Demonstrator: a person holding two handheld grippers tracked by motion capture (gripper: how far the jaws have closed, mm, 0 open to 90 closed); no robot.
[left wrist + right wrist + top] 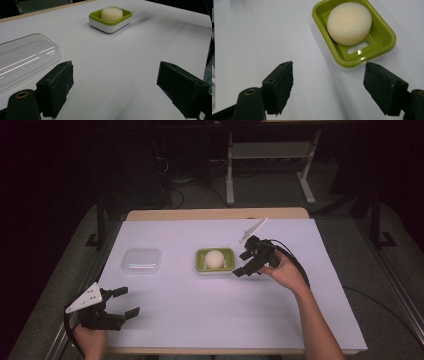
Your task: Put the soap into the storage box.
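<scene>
Soap sitting in its dish, both grippers spread wide and empty

Right gripper (pixel 243 262) hangs just beside the green dish (pixel 384 37) holding the soap (pixel 349 23); its close-up reveals the dish's drain slot. Left gripper (pixel 123 301) is well apart, near the clear lid (pixel 25 58).

The counter (pixel 215 310) is covered by a pale, faintly lilac sheet, with a strip of light wood (pixel 215 214) showing along its far edge. It stands on a grey carpeted floor (pixel 280 190) that runs back into the room. Beyond it stands a white metal frame (pixel 270 165) with two legs ending in long feet (what it carries is cut off at the top edge). A tangle of dark cables (pixel 172 175) lies on the floor to its left. Black supports (pixel 100 222) stand at the counter's sides. The far room is very dark; light falls mainly on the counter.
</scene>
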